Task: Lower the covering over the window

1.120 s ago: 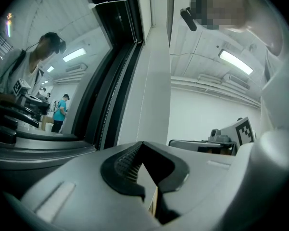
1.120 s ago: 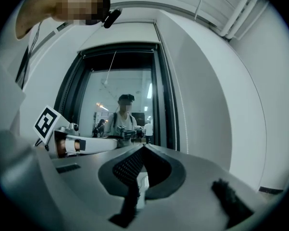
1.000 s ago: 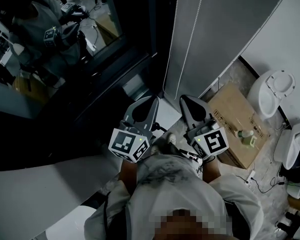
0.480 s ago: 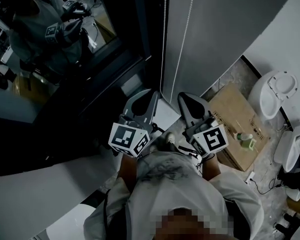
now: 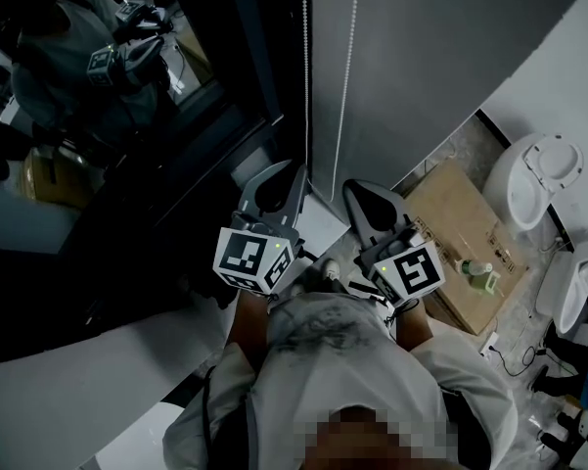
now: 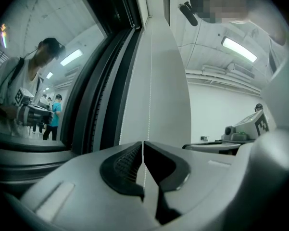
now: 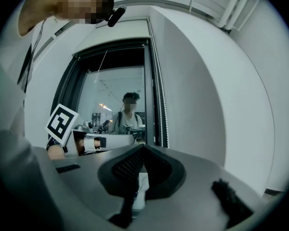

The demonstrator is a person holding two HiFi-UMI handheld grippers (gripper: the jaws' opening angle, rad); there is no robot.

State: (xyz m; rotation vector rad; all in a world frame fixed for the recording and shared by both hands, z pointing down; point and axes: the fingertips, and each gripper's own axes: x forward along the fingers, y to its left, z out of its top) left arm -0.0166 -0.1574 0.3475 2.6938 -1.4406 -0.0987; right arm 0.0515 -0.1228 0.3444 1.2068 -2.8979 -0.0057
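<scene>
A grey roller blind (image 5: 421, 57) hangs at the right of a dark window (image 5: 98, 96), rolled partway down. Its white bead chain (image 5: 344, 76) hangs in front of it. My left gripper (image 5: 298, 168) points level at the chain (image 6: 149, 81). Its jaws have just been opening and stand a narrow slit apart (image 6: 143, 143). The chain shows through the slit, and I cannot tell whether it lies between the pads or just beyond. My right gripper (image 5: 358, 186) sits beside the left one, shut with nothing in it (image 7: 143, 147), and faces the window frame and chain (image 7: 161, 105).
A cardboard box (image 5: 465, 253) with a small bottle (image 5: 477, 270) on it stands on the floor at the right. White toilet bowls (image 5: 538, 179) and cables lie beyond it. A pale ledge (image 5: 59, 380) runs along the lower left. The glass reflects the person.
Both grippers have moved closer to the window, the left one further. The blind's lower edge and the chain now sit just ahead of the tips. A thin gap shows between the left jaws.
</scene>
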